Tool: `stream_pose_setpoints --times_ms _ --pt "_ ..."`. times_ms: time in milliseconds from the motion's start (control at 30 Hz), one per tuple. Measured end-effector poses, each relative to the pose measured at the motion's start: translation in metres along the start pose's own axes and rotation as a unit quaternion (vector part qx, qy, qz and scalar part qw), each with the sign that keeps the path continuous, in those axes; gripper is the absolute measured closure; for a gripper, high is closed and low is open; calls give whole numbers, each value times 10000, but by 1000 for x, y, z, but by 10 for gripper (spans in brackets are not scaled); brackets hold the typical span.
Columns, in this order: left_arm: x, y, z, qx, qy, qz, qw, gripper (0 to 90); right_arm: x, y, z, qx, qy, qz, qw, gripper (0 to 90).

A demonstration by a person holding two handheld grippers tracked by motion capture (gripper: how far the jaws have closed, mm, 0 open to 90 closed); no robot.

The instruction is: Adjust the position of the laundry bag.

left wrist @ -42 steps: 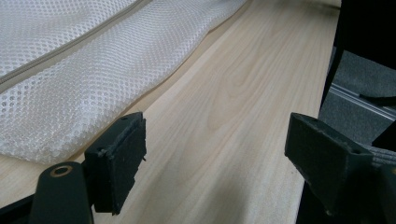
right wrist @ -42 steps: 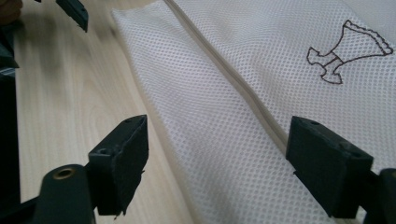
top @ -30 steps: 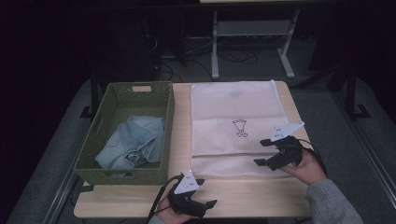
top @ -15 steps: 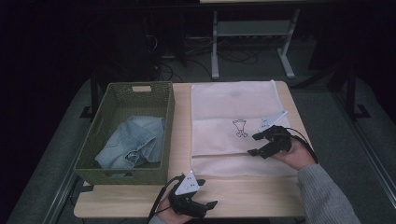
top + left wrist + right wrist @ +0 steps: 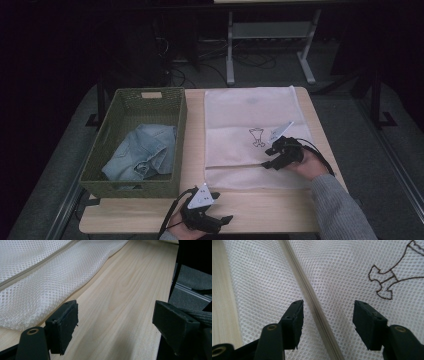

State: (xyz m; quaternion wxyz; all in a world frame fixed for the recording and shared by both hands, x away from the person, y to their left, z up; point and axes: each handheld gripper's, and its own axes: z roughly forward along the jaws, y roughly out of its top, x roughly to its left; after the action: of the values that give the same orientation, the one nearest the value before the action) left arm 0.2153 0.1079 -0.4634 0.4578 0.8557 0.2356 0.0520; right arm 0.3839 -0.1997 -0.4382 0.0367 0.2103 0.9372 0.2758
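High view: white mesh bag lies flat mid-frame, green basket with denim on its left. The right gripper sits on the bag's lower right; it's slid up and left since a second ago. The left gripper stays at bottom centre.

Left gripper view: jaws wide apart over bare table, bag edge at upper left.

Right gripper view: jaws spread either side of the zipper, stitched drawing upper right.
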Motion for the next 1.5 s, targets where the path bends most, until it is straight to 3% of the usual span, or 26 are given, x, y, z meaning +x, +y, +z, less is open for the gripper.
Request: stream_pose_setpoints --times_ms 100,300,600,800,933,1100,1233,1500 --pt "0 0 0 -14 -4 -12 10000 202 0 -1 8 222 20 -8 9998 455" --pt "0 0 -1 -31 -7 -21 10000 202 0 -4 14 315 46 -17 9995 512" --pt "0 0 0 -12 -9 -22 10000 203 6 -2 13 376 -25 -82 9993 740" --pt "-1 0 -1 -30 -10 -36 10000 203 7 1 14 448 -9 -59 9990 831" --pt "-1 0 0 -17 -6 -29 10000 203 8 2 12 453 -50 -15 9990 858" --pt "-2 1 0 -45 -33 -25 10000 204 11 1 2 232 -89 101 9996 864" --pt "-3 1 -1 -44 -38 -13 10000 203 15 -2 -4 263 -107 158 9995 864" --pt "-3 2 -4 -135 -40 -60 9999 204 30 -12 -10 195 -103 273 9994 863"
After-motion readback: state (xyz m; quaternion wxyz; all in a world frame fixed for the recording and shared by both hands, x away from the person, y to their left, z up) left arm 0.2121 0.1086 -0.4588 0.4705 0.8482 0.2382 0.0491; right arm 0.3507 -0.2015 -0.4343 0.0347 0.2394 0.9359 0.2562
